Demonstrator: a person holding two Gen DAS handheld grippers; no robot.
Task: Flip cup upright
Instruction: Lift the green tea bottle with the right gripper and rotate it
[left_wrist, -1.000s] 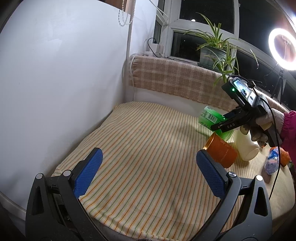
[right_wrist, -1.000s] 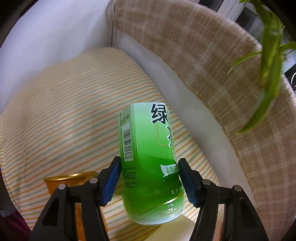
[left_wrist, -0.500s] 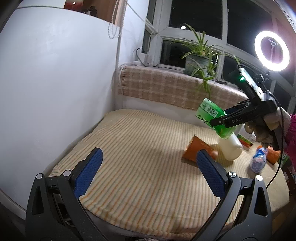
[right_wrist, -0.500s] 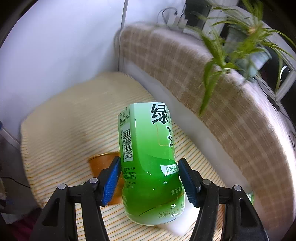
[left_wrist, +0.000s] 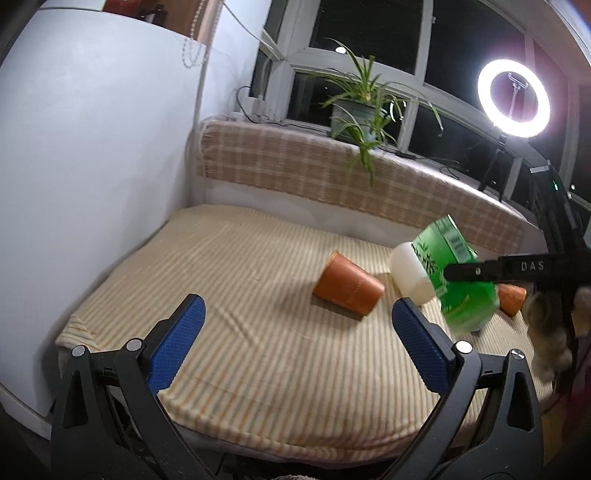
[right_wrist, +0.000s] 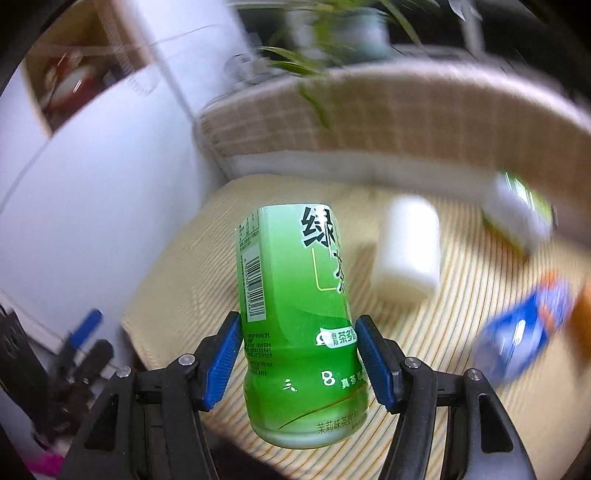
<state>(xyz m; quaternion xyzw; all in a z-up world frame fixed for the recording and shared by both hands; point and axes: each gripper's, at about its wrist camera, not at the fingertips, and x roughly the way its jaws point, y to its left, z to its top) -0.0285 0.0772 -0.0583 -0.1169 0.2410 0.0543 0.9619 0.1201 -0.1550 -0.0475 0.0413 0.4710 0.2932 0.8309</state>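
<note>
A green cup with printed label and barcode hangs above the striped mat, and my right gripper is shut on its lower half. In the left wrist view the same green cup is tilted in the air at the right, with one black finger across it and a gloved hand behind. My left gripper is open over the mat's front edge with nothing between its blue pads.
An orange cup lies on its side mid-mat. A white cup lies beside it, also in the right wrist view. A blue bottle lies at the right. A plaid backrest, plant and ring light stand behind.
My right gripper has carried the green cup down and to the right, swinging its view round towards the mat's right side. My left gripper has drawn back and stays open.
</note>
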